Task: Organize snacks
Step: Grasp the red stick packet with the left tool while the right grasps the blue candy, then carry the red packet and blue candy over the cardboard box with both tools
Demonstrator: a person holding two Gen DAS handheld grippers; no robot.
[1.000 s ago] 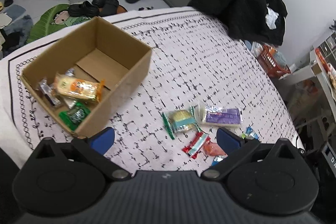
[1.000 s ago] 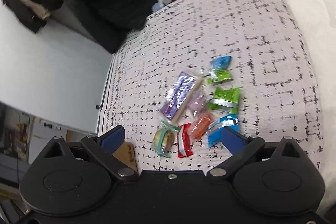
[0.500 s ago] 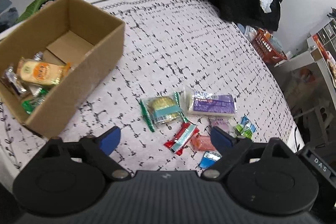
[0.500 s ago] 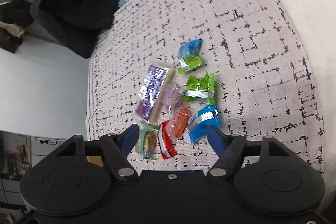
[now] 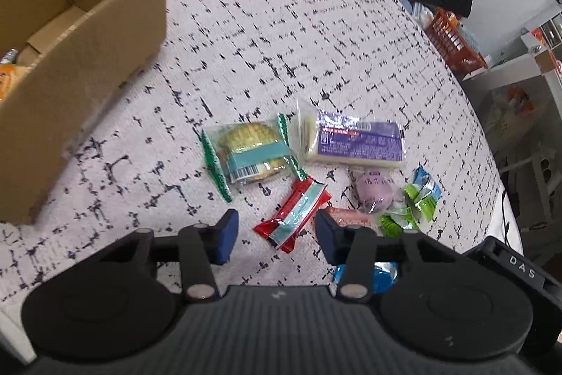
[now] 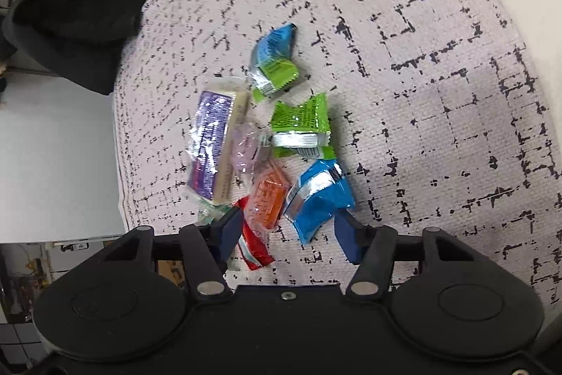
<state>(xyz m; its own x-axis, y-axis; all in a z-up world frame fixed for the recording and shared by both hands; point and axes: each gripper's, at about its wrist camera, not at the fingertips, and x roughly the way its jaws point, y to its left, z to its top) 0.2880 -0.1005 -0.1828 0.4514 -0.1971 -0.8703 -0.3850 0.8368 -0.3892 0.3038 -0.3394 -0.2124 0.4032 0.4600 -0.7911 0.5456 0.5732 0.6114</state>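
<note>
Your left hand-held gripper [image 5: 275, 232] is closing with the red snack packet [image 5: 293, 217] between its jaws, pads not yet pressing on it. Your right hand-held gripper [image 6: 288, 227] is also closing, around the blue packet [image 6: 318, 195] and orange packet [image 6: 268, 197], gripping neither. The snacks lie bunched on the patterned cloth [image 5: 281, 41], the cardboard box [image 5: 70, 58] well apart. Both grippers crowd one pile, so they may collide, or the right may pinch two wrappers.

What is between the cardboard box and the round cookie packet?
Nothing, just bare patterned cloth between the cardboard box and the round cookie packet, in the left wrist view.
</note>
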